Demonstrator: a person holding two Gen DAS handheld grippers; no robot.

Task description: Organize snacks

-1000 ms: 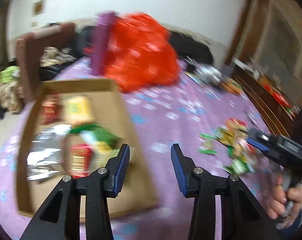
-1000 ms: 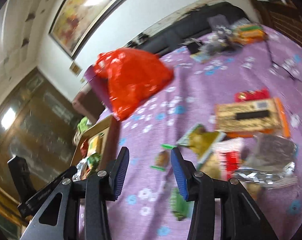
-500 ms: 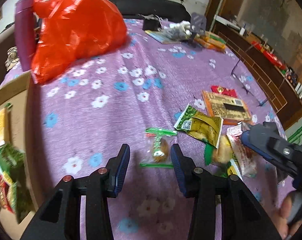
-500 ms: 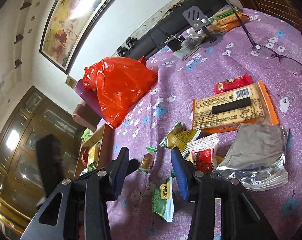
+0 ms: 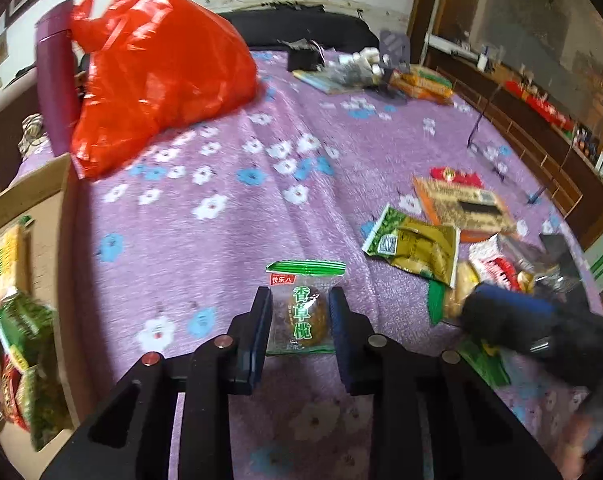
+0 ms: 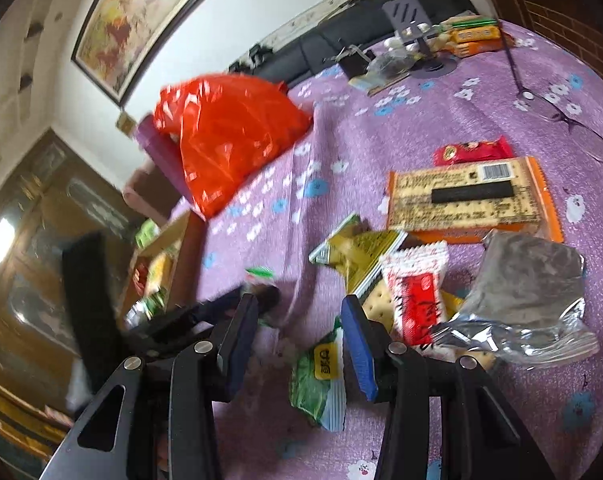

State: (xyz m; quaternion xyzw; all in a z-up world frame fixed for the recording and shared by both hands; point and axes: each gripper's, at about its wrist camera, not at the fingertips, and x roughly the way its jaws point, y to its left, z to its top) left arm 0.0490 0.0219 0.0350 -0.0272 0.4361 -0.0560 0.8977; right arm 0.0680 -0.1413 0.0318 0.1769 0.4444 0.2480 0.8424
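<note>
Green-edged olive packet (image 5: 301, 312) flat on purple cloth.
</note>
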